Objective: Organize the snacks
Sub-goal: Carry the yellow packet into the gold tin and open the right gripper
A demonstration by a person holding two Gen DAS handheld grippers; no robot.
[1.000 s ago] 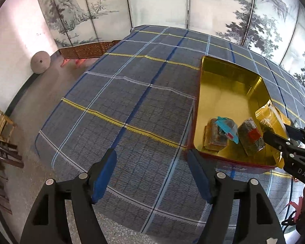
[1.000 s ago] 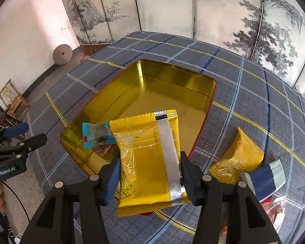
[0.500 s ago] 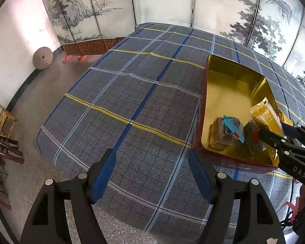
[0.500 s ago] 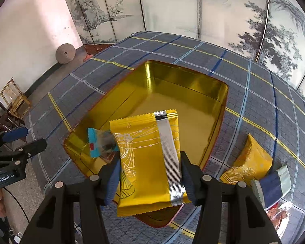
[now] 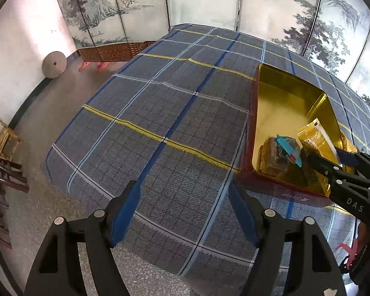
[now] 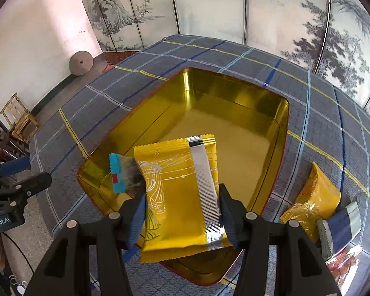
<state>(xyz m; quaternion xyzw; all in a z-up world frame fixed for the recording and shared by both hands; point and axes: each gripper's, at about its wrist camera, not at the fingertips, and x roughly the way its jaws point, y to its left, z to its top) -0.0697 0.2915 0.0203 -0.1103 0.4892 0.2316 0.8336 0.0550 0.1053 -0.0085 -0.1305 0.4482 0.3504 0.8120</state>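
Your right claw (image 6: 182,212) is pinching a yellow packet (image 6: 180,194) by its two long edges, a blue pad on each side. The packet is a flat, glossy gold pouch with zigzag-cut ends, thin white line drawings across its face, and a silver crimped seam running lengthwise toward the right pad. It sits tilted, its far end reaching out past the fingertips over the tin (image 6: 234,113), its near end hanging back over the tin's closest rim.

The tin lies open right ahead of that claw: gold and mirror-bright inside, red on the outside, with rounded corners. Just left of your left pad, a small clear-wrapped snack (image 6: 123,172) with a turquoise end and a red mark rests in the tin's near corner. In the left wrist view it lies against a brown wrapped cake (image 5: 271,155).

To the right of the claw, outside the tin on the plaid cloth (image 6: 320,113), lies a second gold pouch (image 6: 315,199), and beside it a dark blue packet (image 6: 340,224) with a grey-green end.

Your left claw (image 5: 182,212) is spread, with nothing between its blue pads, only cloth below it. The tin is ahead and to its right.
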